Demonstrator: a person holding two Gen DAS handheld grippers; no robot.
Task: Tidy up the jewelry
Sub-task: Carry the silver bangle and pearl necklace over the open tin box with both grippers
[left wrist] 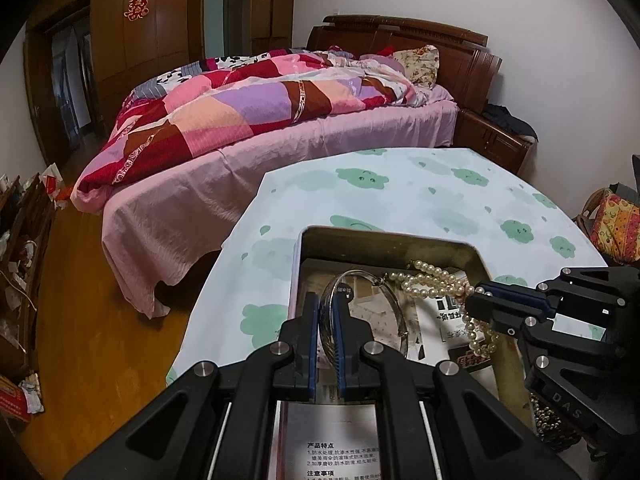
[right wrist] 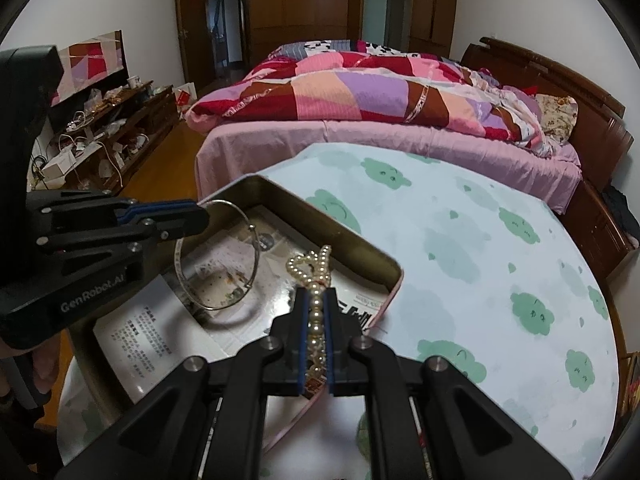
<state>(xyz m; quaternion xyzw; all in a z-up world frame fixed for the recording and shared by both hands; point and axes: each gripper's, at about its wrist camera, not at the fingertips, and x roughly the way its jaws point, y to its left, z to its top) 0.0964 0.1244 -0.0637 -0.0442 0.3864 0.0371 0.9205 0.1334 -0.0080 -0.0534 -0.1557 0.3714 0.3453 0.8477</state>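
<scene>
Blue-padded jaws of the left gripper (left wrist: 326, 312) are clamped on the silver bangle (left wrist: 360, 304), held on edge inside the open tin (left wrist: 400, 238), its lower rim close to the printed leaflets (right wrist: 132, 344) lining the floor. Jaws of the right gripper (right wrist: 316, 320) are clamped on the pearl bracelet (right wrist: 310, 268) – its strand runs along the fingers and loops beyond the tips, over the tin's interior. Both pieces sit directly above the tin – release probably needs only a short descent, neither hand being nearer

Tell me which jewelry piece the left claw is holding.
The silver bangle, a plain metal hoop pinched in the left claw; the pearl bracelet is beaded and held by the right claw.
</scene>
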